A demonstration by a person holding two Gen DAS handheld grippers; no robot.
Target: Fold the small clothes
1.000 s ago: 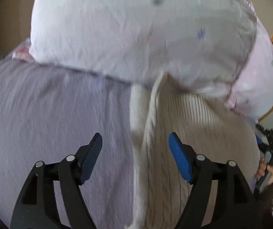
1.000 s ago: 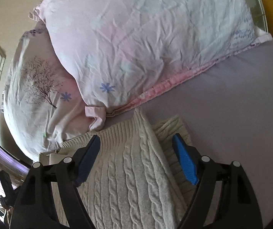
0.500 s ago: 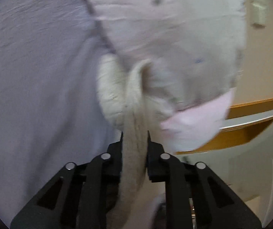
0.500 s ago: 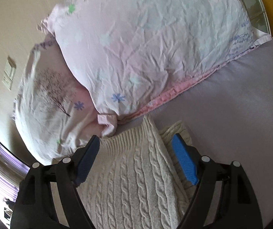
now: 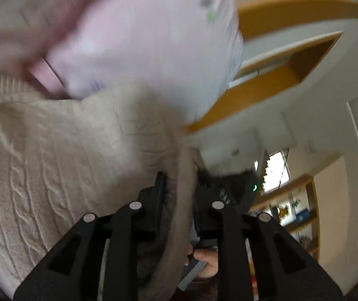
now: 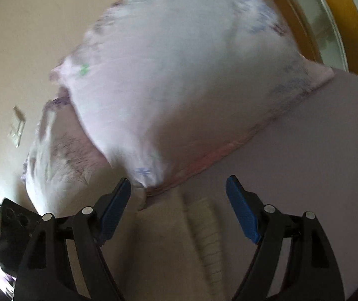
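Nearest to us, the left gripper (image 5: 179,195) is pinching a fold of the cream cable-knit sweater (image 5: 53,155), its jaws pressed together on the knit, which rises between them and spreads off to the left. A second ago these tongs stood spread above the flat sweater; half a second ago they had already clamped it, and now the view has swung so the sweater fills the lower left. Our right gripper (image 6: 179,200) is spread wide, holding nothing, with the sweater's ribbed edge (image 6: 204,225) lying between its blue pads (image 6: 241,213) on the lilac bedsheet (image 6: 317,150); it has stayed open throughout. Just beyond the sweater sits the pale pink pillow (image 6: 179,87), touching its far edge, blurred now where it was sharp before. Farther back we see a wooden shelf unit (image 5: 301,215) holding small items too blurred to tell.
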